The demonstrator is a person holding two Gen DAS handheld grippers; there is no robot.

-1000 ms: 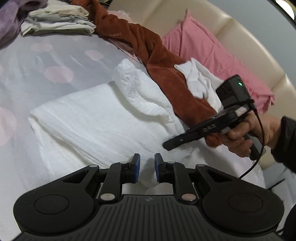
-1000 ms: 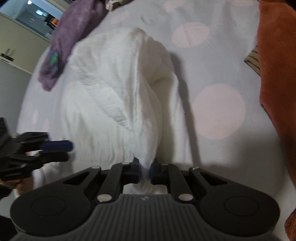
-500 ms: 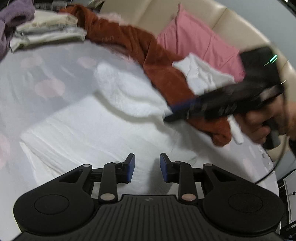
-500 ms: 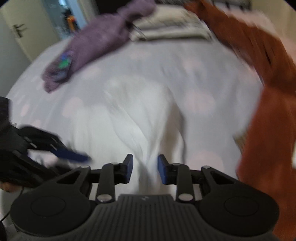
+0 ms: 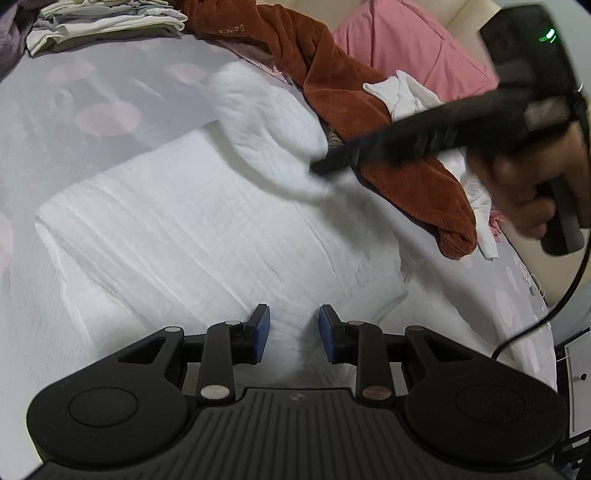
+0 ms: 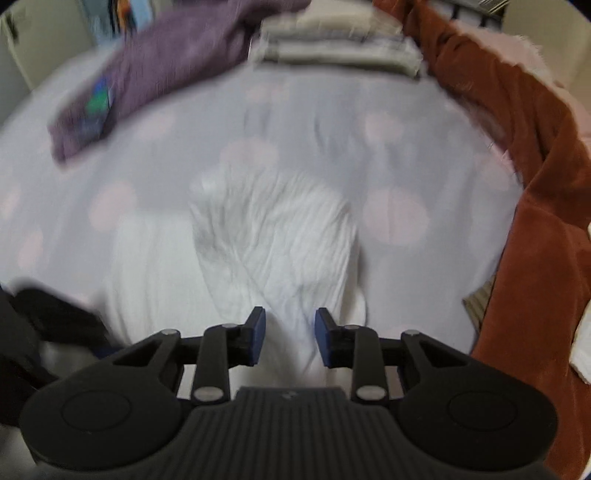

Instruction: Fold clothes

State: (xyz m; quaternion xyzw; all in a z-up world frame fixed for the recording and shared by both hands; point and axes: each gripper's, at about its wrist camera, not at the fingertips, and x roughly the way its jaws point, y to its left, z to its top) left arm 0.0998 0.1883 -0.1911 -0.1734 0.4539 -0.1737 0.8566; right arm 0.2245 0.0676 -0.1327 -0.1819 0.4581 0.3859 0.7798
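I have the white garment (image 5: pixel 207 221) spread on the polka-dot bedsheet (image 5: pixel 110 96), directly ahead of my left gripper (image 5: pixel 294 334), whose jaws stand wide apart with nothing between them, just above the near edge of the cloth. My right gripper (image 6: pixel 288 338) is likewise spread wide and empty, over the sleeve end of the same garment (image 6: pixel 273 251).

Beside the white garment on its far right side lies a rust-brown fleece robe (image 5: pixel 369 122), draped in a long band across the bed and touching the sleeve. A pink pillow (image 5: pixel 406 48) leans behind it, with a small crumpled white cloth (image 5: pixel 402 96) against the robe. A stack of folded pale clothes (image 5: pixel 103 26) sits at the far end of the bed.

From the left wrist I see the right gripper from the side, blurred, with the hand (image 5: pixel 532 184) on its handle, crossing over the robe and hiding part of it. The right wrist view, blurred all over, alone shows a purple garment (image 6: pixel 155 70) lying well clear of the white one, beside the folded stack (image 6: pixel 340 44).
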